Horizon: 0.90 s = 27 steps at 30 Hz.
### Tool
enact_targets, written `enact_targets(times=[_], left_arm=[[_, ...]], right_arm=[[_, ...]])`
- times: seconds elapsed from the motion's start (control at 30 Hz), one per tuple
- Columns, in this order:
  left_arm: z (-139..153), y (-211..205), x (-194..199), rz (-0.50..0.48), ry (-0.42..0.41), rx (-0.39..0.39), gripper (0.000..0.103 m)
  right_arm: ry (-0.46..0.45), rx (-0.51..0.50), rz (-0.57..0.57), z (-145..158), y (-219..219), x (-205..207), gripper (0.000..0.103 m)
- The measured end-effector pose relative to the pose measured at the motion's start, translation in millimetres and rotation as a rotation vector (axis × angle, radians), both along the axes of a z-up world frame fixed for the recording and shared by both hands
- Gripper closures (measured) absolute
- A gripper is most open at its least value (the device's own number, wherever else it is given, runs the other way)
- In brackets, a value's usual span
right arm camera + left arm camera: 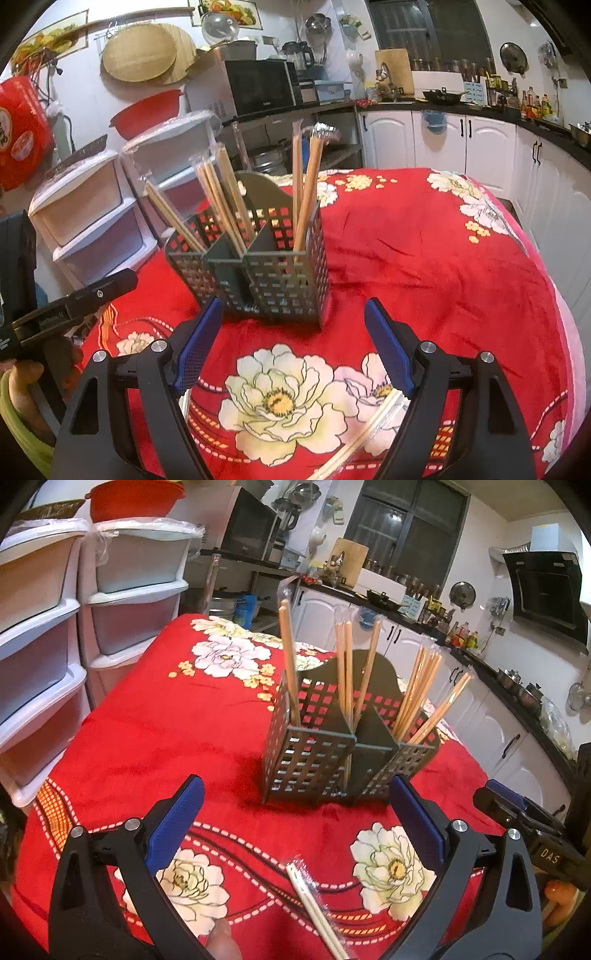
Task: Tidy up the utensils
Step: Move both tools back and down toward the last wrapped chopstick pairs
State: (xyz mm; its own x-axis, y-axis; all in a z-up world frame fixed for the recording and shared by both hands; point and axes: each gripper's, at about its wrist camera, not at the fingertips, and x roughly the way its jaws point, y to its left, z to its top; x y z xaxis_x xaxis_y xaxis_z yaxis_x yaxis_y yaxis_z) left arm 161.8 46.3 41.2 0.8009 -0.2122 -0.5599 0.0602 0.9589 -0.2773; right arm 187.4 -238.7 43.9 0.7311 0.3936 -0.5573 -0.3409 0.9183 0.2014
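Note:
A grey slotted utensil holder (314, 753) (273, 273) stands on the red flowered tablecloth with several wrapped wooden chopstick pairs (345, 672) (225, 199) upright in its compartments. My left gripper (295, 812) is open, a short way in front of the holder, nothing between its blue pads. A wrapped chopstick pair (314, 908) lies flat on the cloth below and between its fingers. My right gripper (293, 332) is also open and empty, facing the holder from the other side. A second wrapped pair (365, 435) lies on the cloth under its right finger.
White plastic drawer units (44, 635) (88, 218) stand beside the table. The other gripper shows at the edge of each view (517, 812) (74, 299). Kitchen counters and white cabinets (461, 136) run behind. A fingertip (221, 941) shows at the bottom.

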Motion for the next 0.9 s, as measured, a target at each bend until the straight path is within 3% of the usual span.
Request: enact_targets(times=[0.9], left_arm=[[-58, -21, -14, -0.056, 0.148, 0.006, 0.012]], right_arm=[[0.095, -0.055, -0.02, -43, -10, -17, 0.027]])
